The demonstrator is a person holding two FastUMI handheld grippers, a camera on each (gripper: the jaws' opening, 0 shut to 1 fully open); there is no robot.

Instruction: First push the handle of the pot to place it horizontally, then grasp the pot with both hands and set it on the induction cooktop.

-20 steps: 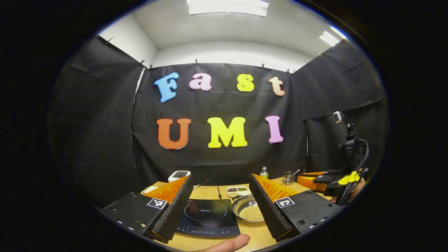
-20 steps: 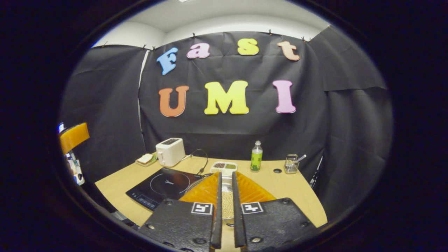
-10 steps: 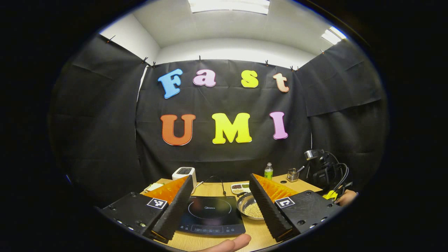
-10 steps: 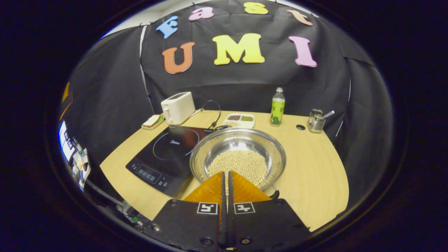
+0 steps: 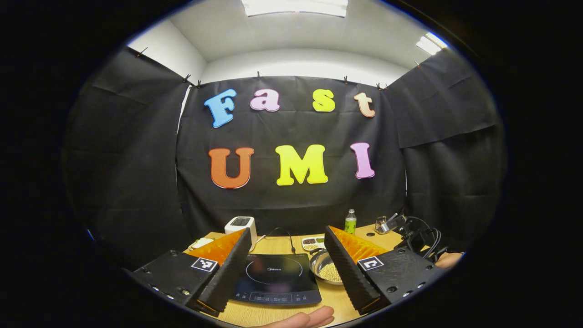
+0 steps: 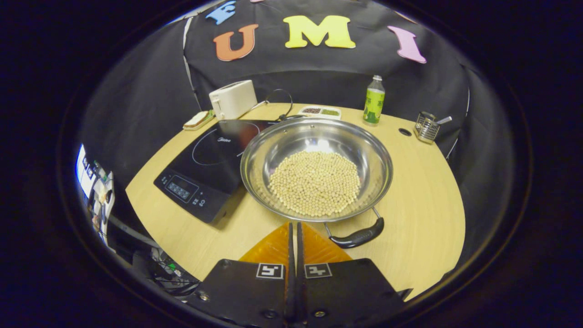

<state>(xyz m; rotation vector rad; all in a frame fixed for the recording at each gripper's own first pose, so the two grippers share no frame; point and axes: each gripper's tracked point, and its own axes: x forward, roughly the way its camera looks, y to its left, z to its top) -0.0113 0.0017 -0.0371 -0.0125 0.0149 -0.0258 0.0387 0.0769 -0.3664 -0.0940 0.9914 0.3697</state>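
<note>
pot [image 6: 316,169] handle [image 6: 360,237] near-side, angled w/ right end farther; right tool [image 6: 294,226] closed, empty; left tool [image 5: 287,243] wide apart

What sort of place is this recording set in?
Most likely a mock kitchen staged inside a recording booth, not a real home: an induction cooktop, a pot of pale beans and a toaster sit on one wooden table against hung black cloth.

pot [image 6: 316,168] on table [image 6: 423,196], just right of cooktop [image 6: 207,159] | beans [image 6: 314,182] in pot | toaster [image 6: 232,99] behind cooktop | bottle [image 6: 374,100] behind pot | handle [image 6: 360,237] at near rim
</note>
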